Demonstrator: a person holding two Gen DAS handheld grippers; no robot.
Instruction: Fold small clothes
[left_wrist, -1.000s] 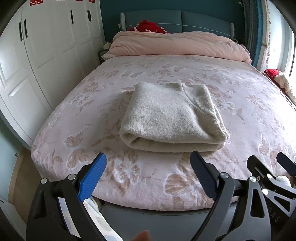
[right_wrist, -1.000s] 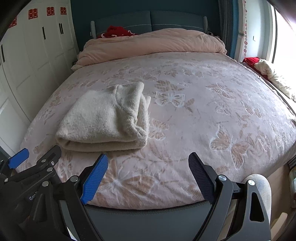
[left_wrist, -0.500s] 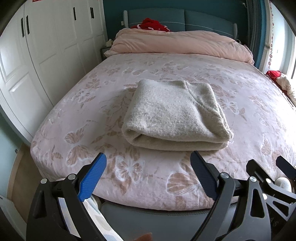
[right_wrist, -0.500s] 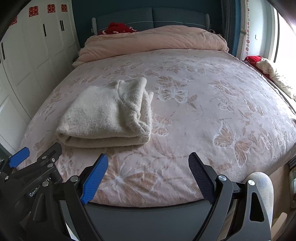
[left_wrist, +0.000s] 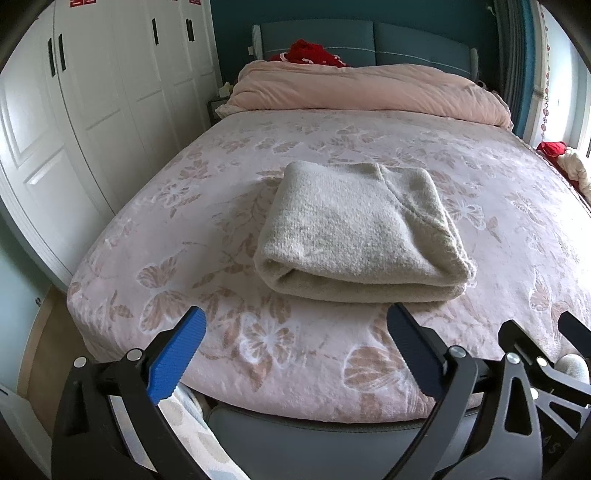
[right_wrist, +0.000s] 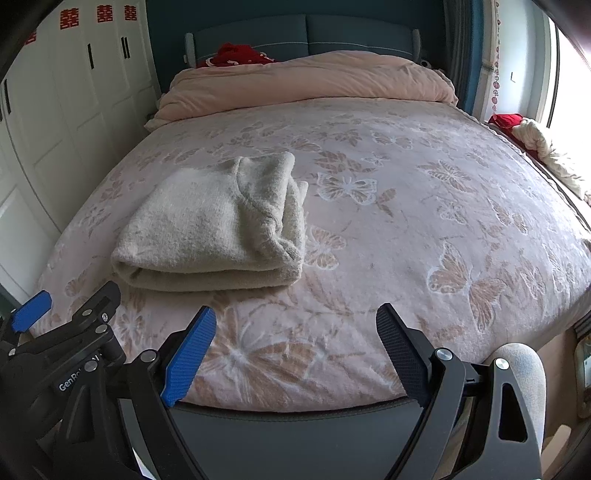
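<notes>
Folded cream fleecy garment (left_wrist: 360, 236) lying near the foot of the bed with the pink butterfly-print cover (left_wrist: 280, 347), long axis running left to right. Straight ahead of the left hand-held gripper (left_wrist: 295, 350), just beyond its tips; off to the far left of the right hand-held gripper (right_wrist: 295, 350). Left one nearer. Both spread wide, clamping nothing, the left having just opened a little further.

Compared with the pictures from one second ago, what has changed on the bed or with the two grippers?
Little changed. The left gripper has just been opening slightly wider, with nothing between its fingers. The folded sweater lies in the same place on the bed, untouched. The right gripper stays open and empty, back from the sweater.
</notes>
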